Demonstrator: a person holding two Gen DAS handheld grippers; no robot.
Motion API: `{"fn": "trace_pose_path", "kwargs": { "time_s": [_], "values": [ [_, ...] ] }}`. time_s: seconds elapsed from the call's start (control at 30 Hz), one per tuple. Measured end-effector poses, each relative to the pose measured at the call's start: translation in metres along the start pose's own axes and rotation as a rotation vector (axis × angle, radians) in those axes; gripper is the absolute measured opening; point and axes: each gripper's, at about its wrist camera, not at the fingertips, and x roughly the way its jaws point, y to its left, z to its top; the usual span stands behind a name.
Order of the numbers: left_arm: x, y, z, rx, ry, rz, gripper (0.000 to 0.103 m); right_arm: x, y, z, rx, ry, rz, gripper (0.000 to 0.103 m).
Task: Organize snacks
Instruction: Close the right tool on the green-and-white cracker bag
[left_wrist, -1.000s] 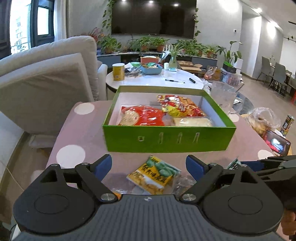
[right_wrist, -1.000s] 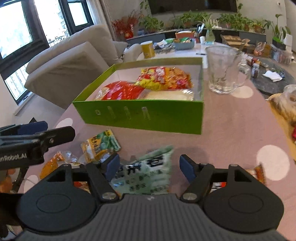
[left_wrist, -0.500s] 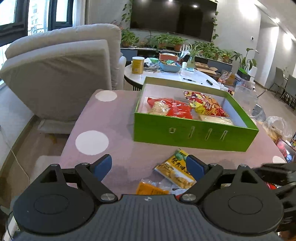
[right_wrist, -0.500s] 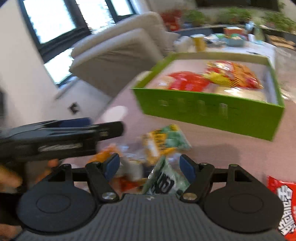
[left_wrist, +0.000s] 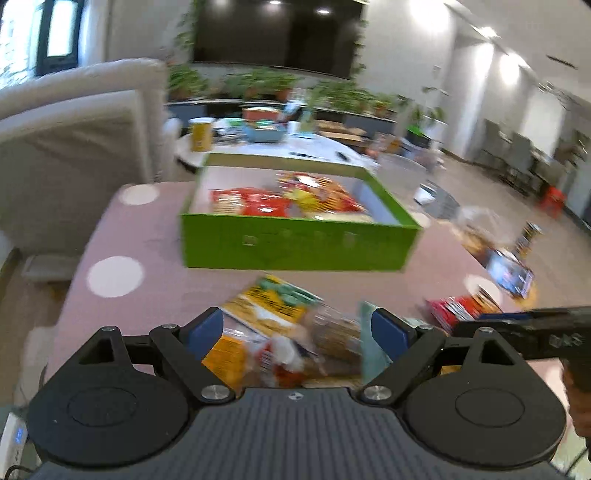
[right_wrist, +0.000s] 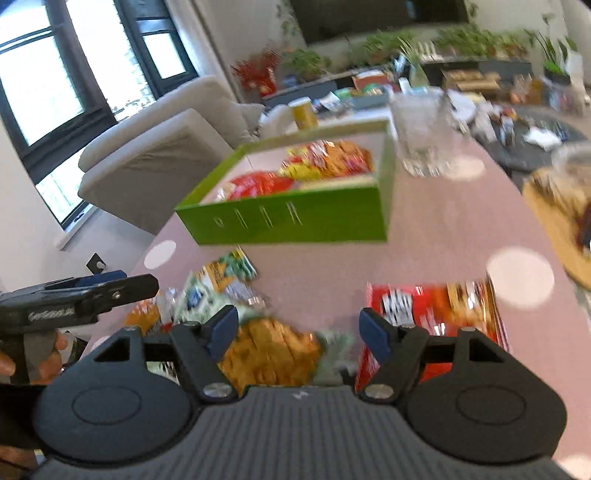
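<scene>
A green box stands on the pink dotted table and holds a red packet and a yellow-red packet; it also shows in the right wrist view. Loose snacks lie in front of it: a yellow-green packet, an orange packet and a clear bag of brown snacks. My left gripper is open above this pile. My right gripper is open over a brown snack bag, with a red packet to its right. The frames are blurred.
A glass jug stands right of the box. A wicker tray with a clear bag sits at the table's right edge. A beige sofa is on the left. A white side table with a yellow can lies behind.
Both grippers have shifted and tilted over the snack pile. The green-white packet seen between the right fingers earlier is no longer there; a brown snack bag lies below them now.
</scene>
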Motion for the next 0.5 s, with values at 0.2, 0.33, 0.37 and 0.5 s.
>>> {"fn": "trace_pose_path", "kwargs": {
  "time_s": [0.2,0.33,0.37,0.5],
  "values": [
    [0.007,-0.027,-0.016,0.131,0.039,-0.002,0.085,0.007,-0.012,-0.008,0.157,0.037,0.032,0.050],
    [0.014,-0.028,-0.019,0.131,0.057,0.015,0.085,0.008,-0.016,-0.009,0.196,0.051,0.074,0.050],
    [0.015,-0.027,-0.019,0.130,0.061,0.015,0.085,0.008,-0.017,-0.009,0.206,0.053,0.082,0.052],
    [0.018,-0.022,-0.021,0.131,0.068,0.009,0.085,0.013,-0.018,-0.008,0.225,0.068,0.104,0.064]
  ]
}}
